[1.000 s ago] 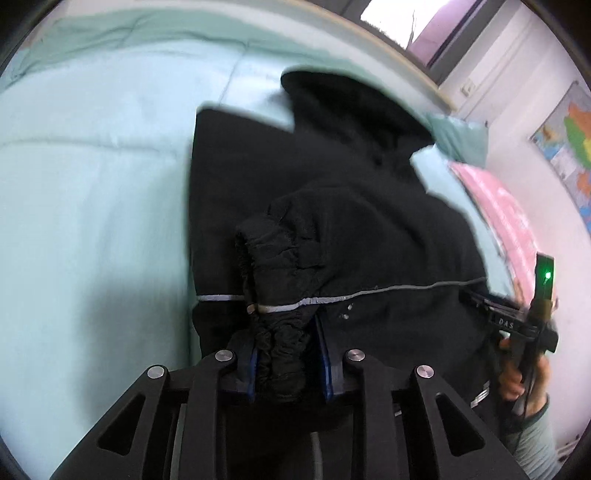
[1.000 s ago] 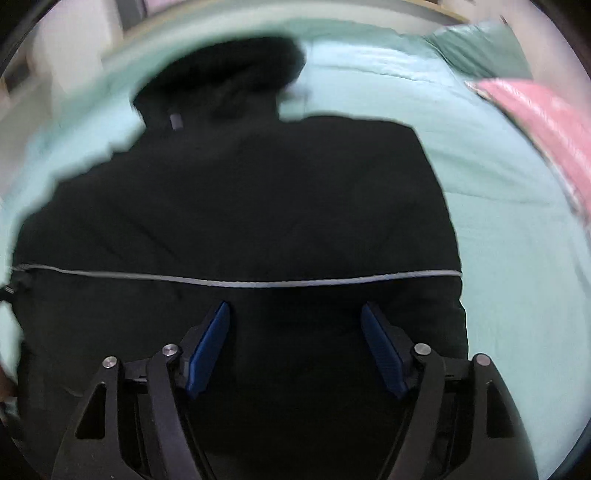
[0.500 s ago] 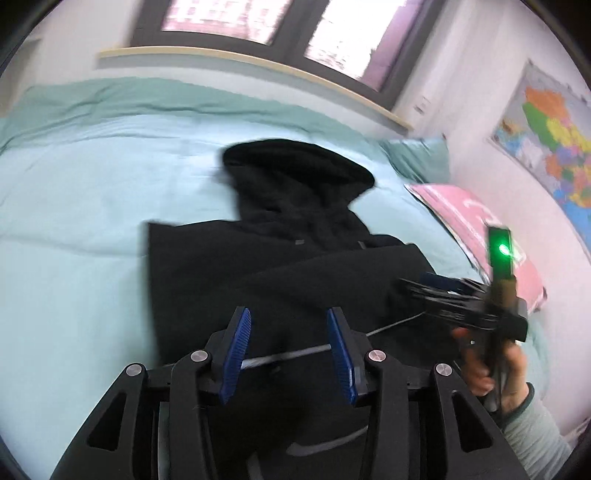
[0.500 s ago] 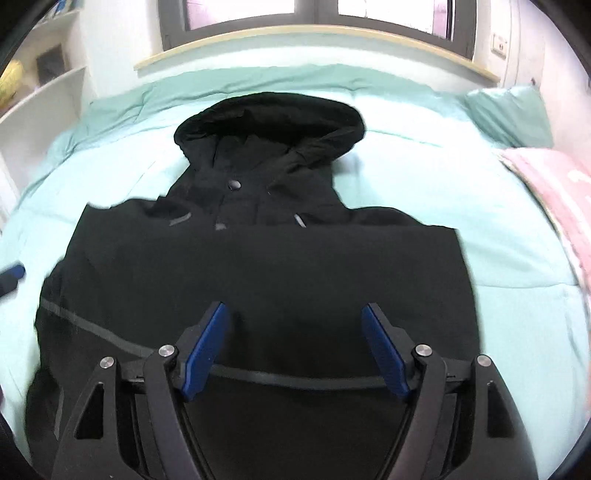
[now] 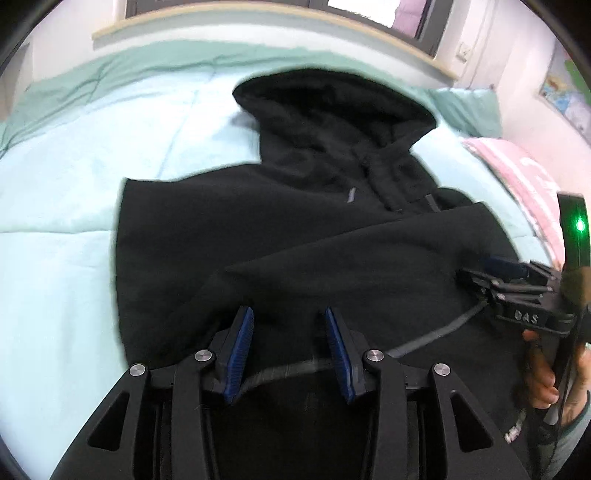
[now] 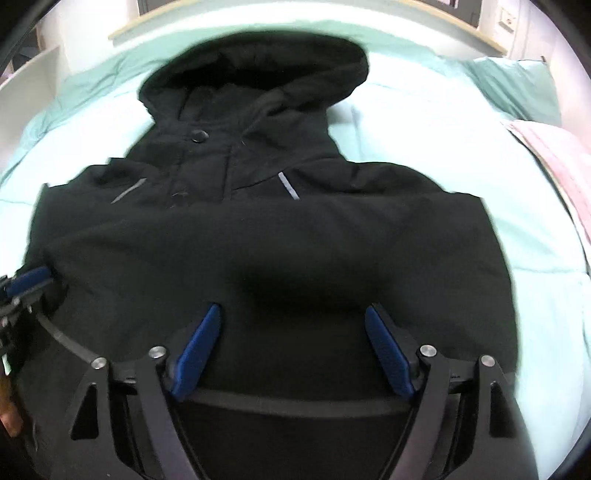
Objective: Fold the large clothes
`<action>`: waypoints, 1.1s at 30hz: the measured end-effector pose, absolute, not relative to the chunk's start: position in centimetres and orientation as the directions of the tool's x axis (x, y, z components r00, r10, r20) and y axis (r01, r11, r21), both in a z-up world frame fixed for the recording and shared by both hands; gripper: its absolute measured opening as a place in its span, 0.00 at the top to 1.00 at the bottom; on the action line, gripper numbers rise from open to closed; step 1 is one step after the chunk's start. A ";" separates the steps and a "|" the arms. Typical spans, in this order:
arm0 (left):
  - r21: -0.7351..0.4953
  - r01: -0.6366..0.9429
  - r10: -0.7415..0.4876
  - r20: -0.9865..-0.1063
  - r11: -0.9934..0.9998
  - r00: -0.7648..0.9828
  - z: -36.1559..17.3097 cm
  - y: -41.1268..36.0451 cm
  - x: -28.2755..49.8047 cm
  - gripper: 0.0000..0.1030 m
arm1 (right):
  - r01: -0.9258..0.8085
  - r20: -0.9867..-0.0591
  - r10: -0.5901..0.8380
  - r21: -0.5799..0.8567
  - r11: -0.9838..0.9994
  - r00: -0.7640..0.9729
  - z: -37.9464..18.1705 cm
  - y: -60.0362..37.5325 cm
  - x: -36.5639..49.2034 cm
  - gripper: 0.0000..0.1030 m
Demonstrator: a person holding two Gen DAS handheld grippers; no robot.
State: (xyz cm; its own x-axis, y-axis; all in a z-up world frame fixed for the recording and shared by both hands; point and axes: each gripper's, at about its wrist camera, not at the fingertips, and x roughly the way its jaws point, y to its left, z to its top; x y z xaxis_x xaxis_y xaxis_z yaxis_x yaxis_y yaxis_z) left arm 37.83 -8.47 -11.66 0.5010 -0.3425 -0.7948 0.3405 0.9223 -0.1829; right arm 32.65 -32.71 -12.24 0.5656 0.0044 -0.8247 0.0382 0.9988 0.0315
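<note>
1. One black jacket (image 6: 280, 236) lies flat on the bed (image 6: 443, 155), which has a pale green cover.
2. The long axis of the jacket runs from the near edge of the bed toward the far edge, below the window sill (image 5: 258, 18).
3. Its hood (image 6: 258, 66) points to the far edge, and the lower part of the jacket is at the near edge, under both tools.
4. A part of the jacket is folded across the body, so the side edges look straight in the right wrist view.
5. One thin grey stripe (image 5: 424, 341) goes across the jacket near its lower part.
6. Two short grey marks (image 6: 288, 186) are on the chest, one at each side, and one dark snap button (image 6: 199, 136) is below the hood.
7. The left tool (image 5: 289, 350) is above the lower part of the jacket; its two blue fingers (image 5: 240, 350) stand apart and hold nothing.
8. The right tool (image 6: 293, 352) is also above the lower part, its two blue fingers (image 6: 197, 350) are wide apart and nothing is between them.
9. In the left wrist view the right tool shows at the right side, held by one hand (image 5: 543, 376), with one green light (image 5: 580, 224) on it.
10. One green pillow (image 5: 469, 110) and one pink blanket (image 5: 517, 177) are at the right side of the bed.
11. One poster (image 5: 569, 99) is on the wall at the right.
</note>
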 end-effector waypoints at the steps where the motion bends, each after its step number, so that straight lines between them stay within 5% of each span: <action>1: -0.187 0.354 -0.357 -0.781 0.917 0.513 -10.9 -7.9 36.8 0.59 | 0.030 -0.816 0.010 0.034 0.999 0.578 -11.4 -32.7 31.1 0.20; 6: -0.162 0.349 -0.341 -0.764 0.923 0.547 -10.3 -5.4 32.0 0.59 | 0.052 -0.796 -0.021 0.014 0.999 0.605 -10.3 -34.1 24.5 0.20; 11: -0.191 0.256 -0.304 -0.788 0.948 0.536 -14.6 -4.4 32.8 0.59 | 0.078 -0.760 -0.041 0.013 0.997 0.648 -16.1 -35.5 22.1 0.19; 14: -0.102 0.268 -0.244 -0.781 0.958 0.574 -15.2 -5.5 32.4 0.58 | 0.098 -0.715 -0.080 -0.016 0.995 0.694 -16.6 -35.2 21.1 0.19; 19: -0.031 0.262 -0.187 -0.780 0.965 0.597 -13.7 -6.5 30.6 0.57 | 0.129 -0.756 -0.085 -0.001 0.992 0.649 -16.0 -35.5 21.2 0.19; 23: -0.087 0.277 -0.235 -0.789 0.957 0.567 -10.5 -4.9 26.8 0.57 | 0.146 -0.777 -0.084 0.011 0.989 0.623 -14.4 -35.5 17.0 0.17; 28: 0.045 0.261 -0.133 -0.771 0.964 0.623 -7.7 -4.4 20.3 0.57 | 0.198 -0.855 -0.100 0.003 0.980 0.509 -15.8 -35.0 13.5 0.15; 33: 0.115 0.217 -0.042 -0.793 0.969 0.608 -7.2 -3.1 15.2 0.52 | 0.305 -0.889 -0.158 -0.022 0.952 0.430 -17.5 -35.0 10.2 0.00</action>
State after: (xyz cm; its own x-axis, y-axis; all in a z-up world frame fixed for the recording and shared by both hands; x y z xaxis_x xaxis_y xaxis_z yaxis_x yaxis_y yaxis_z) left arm 15.21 -3.12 -7.24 0.6075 -0.0421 -0.7932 0.2170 0.9694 0.1147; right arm 10.18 -34.99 -17.48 0.4300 -0.1579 -0.8889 0.3048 0.9522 -0.0217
